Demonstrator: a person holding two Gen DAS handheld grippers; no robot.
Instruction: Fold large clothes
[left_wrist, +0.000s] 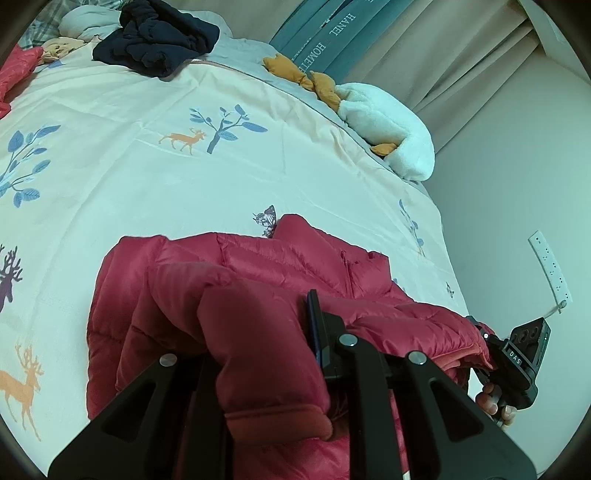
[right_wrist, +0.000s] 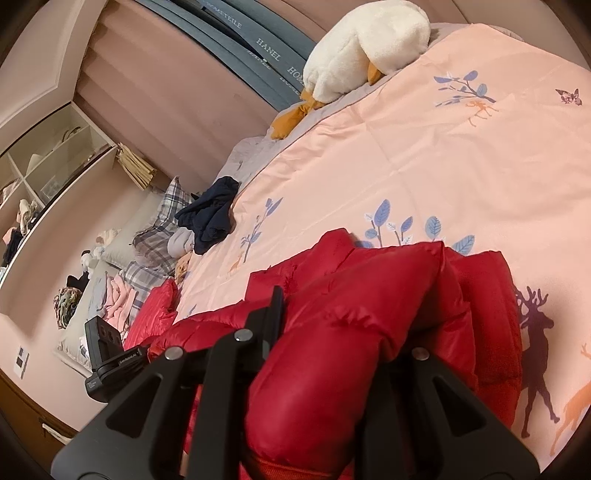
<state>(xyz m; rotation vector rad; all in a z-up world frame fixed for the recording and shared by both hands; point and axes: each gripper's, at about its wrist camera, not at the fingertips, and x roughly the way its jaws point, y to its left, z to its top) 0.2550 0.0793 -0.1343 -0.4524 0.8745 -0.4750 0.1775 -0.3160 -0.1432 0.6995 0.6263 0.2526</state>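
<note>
Gripping the near edge of a red puffer jacket (left_wrist: 236, 288), the left gripper (left_wrist: 258, 354) is closed on a thick roll of quilted fabric that bulges between its fingers, while the right gripper (right_wrist: 332, 332) is likewise clamped on a padded fold of the same garment. The jacket lies at the near edge of the bed, spread over a pale duvet (left_wrist: 155, 184) printed with deer and leaves, its far portion resting on the cover and its near portion lifted in both tools. Several hazards can be judged from this arrangement. The shell looks slick and the filling compressible, so a bite taken on puffed padding rather than on a seam may creep out of the jaws once the garment is raised or swung. Each tool appears to hold more than one layer; if the layers differ between sides, the fold line would likely come out skewed. Because the jacket sits close to the mattress edge, any release on one side could let it slide toward the floor. Dragging instead of lifting may also rumple the duvet beneath. A heap of dark clothing (left_wrist: 159, 40) and a white plush toy (left_wrist: 388, 125) lie well apart, farther up the bed, and seem unlikely to interfere.
</note>
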